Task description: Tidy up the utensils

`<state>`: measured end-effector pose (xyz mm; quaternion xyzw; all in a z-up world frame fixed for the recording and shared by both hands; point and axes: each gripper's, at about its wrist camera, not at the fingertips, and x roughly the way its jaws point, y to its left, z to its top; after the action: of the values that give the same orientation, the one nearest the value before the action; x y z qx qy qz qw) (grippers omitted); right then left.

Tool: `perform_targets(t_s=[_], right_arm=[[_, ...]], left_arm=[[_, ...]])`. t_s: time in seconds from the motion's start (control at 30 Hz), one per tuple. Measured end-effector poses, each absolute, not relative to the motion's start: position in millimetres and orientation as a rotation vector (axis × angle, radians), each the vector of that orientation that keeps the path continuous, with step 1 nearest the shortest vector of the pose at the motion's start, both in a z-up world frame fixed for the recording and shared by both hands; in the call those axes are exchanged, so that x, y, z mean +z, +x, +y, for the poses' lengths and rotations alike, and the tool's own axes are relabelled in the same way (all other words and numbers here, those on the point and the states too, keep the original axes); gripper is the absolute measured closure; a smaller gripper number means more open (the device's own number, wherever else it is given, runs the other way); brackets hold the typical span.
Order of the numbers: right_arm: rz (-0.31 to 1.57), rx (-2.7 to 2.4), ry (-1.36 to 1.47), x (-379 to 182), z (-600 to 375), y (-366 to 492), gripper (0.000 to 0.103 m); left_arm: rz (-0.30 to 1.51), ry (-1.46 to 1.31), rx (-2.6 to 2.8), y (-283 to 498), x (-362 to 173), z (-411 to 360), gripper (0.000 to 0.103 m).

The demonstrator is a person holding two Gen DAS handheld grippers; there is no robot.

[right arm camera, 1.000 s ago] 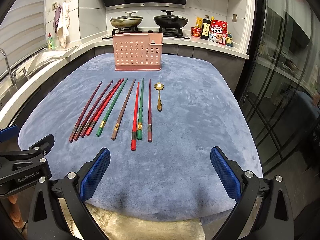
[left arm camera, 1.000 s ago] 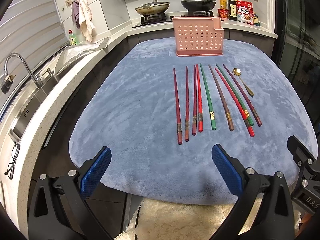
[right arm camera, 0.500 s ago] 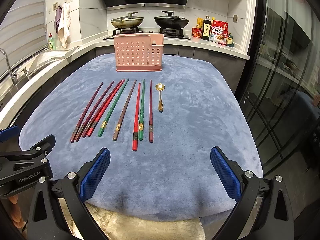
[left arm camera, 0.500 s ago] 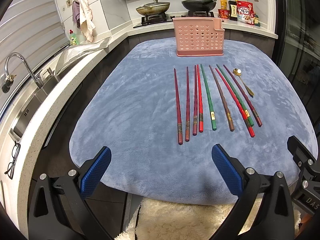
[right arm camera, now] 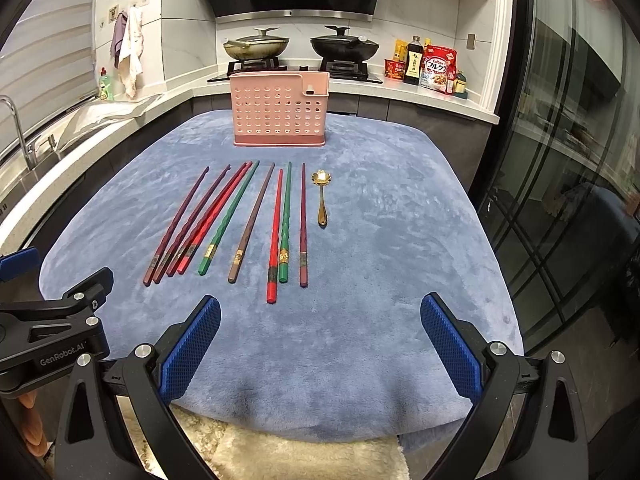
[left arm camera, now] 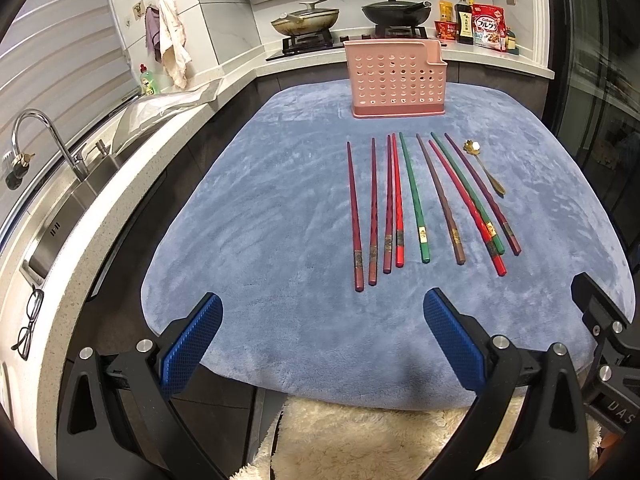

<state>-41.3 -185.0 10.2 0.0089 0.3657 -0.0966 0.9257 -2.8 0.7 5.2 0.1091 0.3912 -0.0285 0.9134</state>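
Several chopsticks (left arm camera: 416,204) (right arm camera: 240,220) in red, maroon, green and brown lie side by side on the blue plush mat (left arm camera: 256,216) (right arm camera: 400,240). A small gold spoon (left arm camera: 485,167) (right arm camera: 322,196) rests at the right end of the row. Behind them stands an upright pink perforated utensil holder (left arm camera: 397,79) (right arm camera: 280,109). My left gripper (left arm camera: 320,344) hovers open over the mat's near edge, short of the chopsticks. My right gripper (right arm camera: 320,344) is open too, nothing between its blue pads, just in front of the chopstick ends.
A counter with a steel sink (left arm camera: 60,216) and faucet (left arm camera: 36,136) runs along the left; eyeglasses (left arm camera: 28,320) lie on it. Two pans (right arm camera: 300,46) sit on the stove behind the holder, with bottles and food packs (right arm camera: 428,66) to the right. A glass partition (right arm camera: 560,200) bounds the right.
Both grippers have edged slightly forward and tilted, so the chopsticks and holder sit a little lower in view. Nothing on the mat has moved.
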Motion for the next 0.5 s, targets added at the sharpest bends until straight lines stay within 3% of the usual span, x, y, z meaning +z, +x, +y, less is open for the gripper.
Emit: perform_targets(t_s=[0.5], right_arm=[[0.745, -0.198, 0.018, 11.3, -185.4, -41.8, 0.007]], left_arm=[[0.807, 0.222, -0.057, -4.0, 5.6, 0.6, 0.007]])
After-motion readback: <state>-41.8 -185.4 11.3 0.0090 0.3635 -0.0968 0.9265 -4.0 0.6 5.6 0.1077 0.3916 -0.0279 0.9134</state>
